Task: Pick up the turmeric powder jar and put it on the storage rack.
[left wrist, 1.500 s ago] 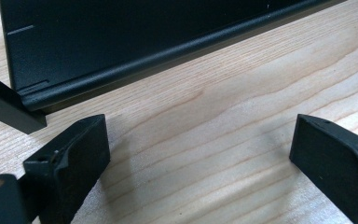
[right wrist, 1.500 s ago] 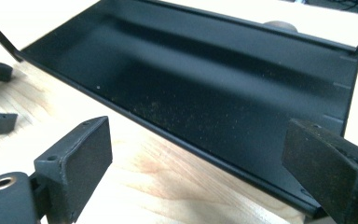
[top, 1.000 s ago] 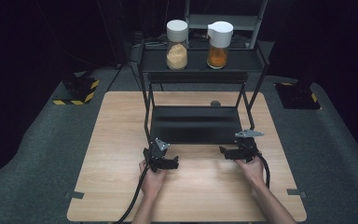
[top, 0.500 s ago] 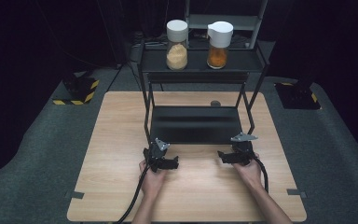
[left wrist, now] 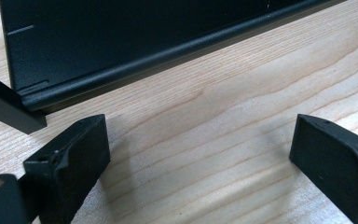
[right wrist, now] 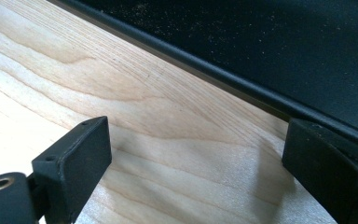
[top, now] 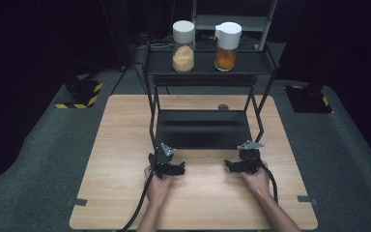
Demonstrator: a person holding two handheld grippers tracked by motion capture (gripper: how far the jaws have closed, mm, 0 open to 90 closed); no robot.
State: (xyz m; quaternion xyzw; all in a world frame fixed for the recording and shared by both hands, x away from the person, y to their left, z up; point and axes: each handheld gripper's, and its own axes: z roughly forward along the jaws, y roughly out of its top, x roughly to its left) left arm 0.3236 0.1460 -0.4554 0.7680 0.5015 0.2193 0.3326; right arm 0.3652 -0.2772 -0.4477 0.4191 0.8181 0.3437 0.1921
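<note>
From up high I see two jars, the pale jar (top: 183, 47) and orange jar (top: 227, 46), at 12 o'clock on the black rack (top: 203, 128). Up close, my left gripper (left wrist: 200, 154) and right gripper (right wrist: 196, 154) stand wide apart, holding nothing, over the wooden table (top: 125, 145) beside the rack's bottom shelf. My right gripper's jaws have just been opening a bit, and it has slid toward 9 o'clock.

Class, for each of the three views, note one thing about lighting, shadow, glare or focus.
High view: the wooden table is brightly lit while the surroundings fall into near black; the two jars look soft. Left gripper view: a soft shadow lies on the wood beside each open jaw, and the black shelf edge catches a faint sheen. Right gripper view: pale specks show on the dark shelf surface; the near jaws are slightly blurred.
</note>
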